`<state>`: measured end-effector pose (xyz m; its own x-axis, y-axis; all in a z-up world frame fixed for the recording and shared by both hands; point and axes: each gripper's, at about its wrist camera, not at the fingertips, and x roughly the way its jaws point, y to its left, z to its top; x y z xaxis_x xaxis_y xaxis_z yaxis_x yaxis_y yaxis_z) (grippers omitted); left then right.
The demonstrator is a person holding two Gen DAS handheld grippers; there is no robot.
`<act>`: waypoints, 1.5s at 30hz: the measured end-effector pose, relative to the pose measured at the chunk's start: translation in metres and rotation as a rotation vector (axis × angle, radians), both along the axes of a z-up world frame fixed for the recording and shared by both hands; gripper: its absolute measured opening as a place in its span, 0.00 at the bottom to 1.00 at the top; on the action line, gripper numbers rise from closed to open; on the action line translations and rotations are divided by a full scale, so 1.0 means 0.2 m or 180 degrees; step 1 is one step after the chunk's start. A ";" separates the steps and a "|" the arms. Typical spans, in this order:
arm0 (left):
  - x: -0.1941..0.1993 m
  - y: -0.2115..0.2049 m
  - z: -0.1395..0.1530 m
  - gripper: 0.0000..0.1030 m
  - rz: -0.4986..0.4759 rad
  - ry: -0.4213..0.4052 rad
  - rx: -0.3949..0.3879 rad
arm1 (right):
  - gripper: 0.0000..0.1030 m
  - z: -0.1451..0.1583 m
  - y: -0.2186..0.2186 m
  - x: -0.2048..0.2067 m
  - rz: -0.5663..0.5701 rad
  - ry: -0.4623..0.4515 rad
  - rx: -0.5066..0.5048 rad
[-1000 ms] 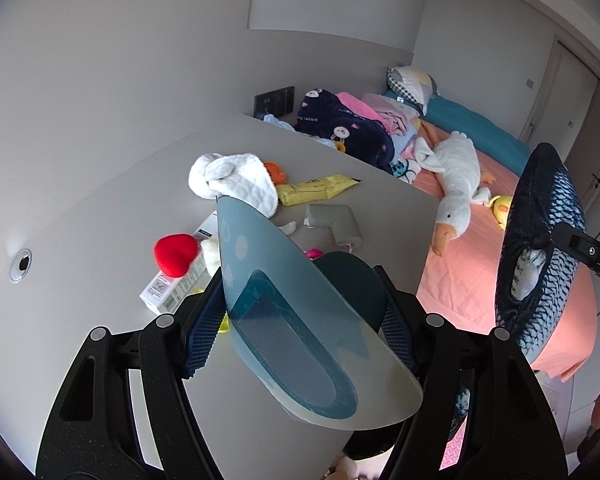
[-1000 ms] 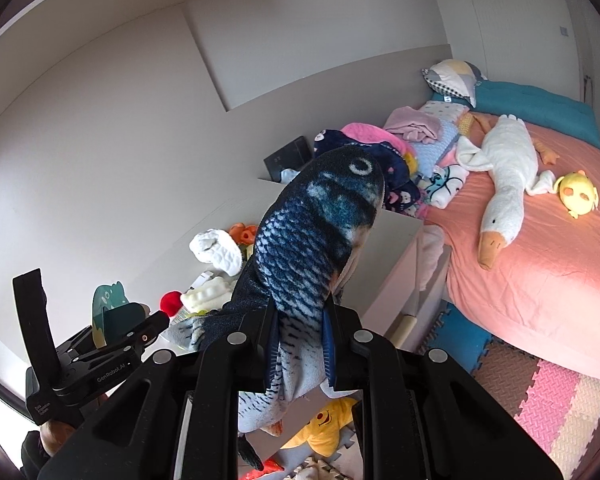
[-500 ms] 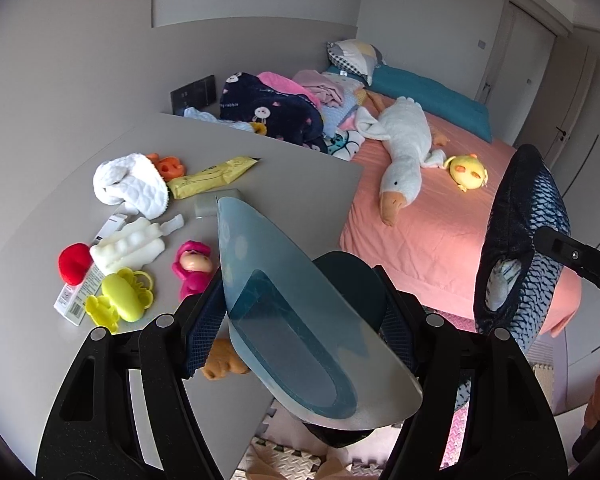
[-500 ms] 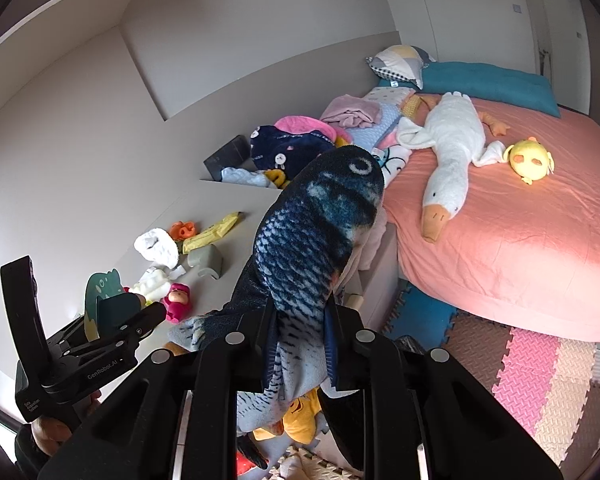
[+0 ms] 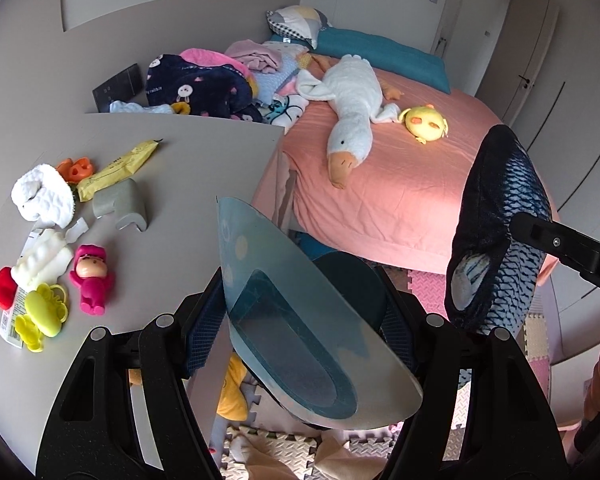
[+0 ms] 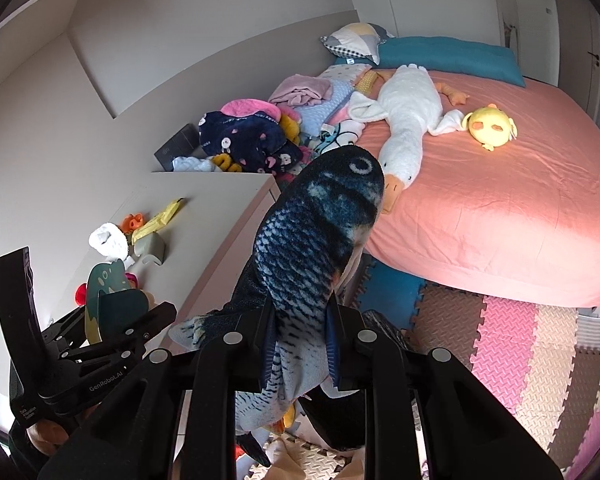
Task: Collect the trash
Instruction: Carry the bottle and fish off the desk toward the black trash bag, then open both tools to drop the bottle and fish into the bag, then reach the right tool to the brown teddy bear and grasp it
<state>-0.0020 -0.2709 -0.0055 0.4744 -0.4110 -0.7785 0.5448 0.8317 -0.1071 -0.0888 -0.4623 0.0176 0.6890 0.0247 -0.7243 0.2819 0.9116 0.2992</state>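
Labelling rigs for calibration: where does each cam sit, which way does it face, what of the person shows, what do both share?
Left wrist: on the left gripper, angled down over the table edge toward the bed; its fingers clamp a blue dustpan; fingertips at far right edge.
Right wrist: on the right gripper, angled down toward bed and foam floor mat; fingers pinch a plush fish; a hand lower left.
Shared: goose plush, fish, dustpan, table clutter.
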 end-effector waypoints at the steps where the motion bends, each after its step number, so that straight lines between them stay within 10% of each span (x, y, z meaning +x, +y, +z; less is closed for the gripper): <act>1: 0.00 -0.02 -0.01 0.66 -0.0021 0.0012 0.0017 | 0.22 -0.01 -0.01 0.00 -0.0008 0.0023 0.0007; 3: 0.01 -0.04 -0.03 0.66 -0.0045 0.0047 0.0042 | 0.22 -0.03 -0.02 0.02 0.0010 0.0101 0.0008; 6: 0.03 -0.09 -0.08 0.74 -0.0173 0.0210 0.0129 | 0.49 -0.09 -0.02 0.05 0.0035 0.0336 -0.0096; 8: 0.03 -0.10 -0.10 0.94 -0.0164 0.0210 0.0169 | 0.55 -0.10 -0.03 0.04 -0.0043 0.0331 -0.0138; 45: 0.09 0.52 -0.07 0.94 0.0711 0.0220 0.0124 | 0.58 -0.03 0.43 0.21 0.0493 0.0226 -0.0251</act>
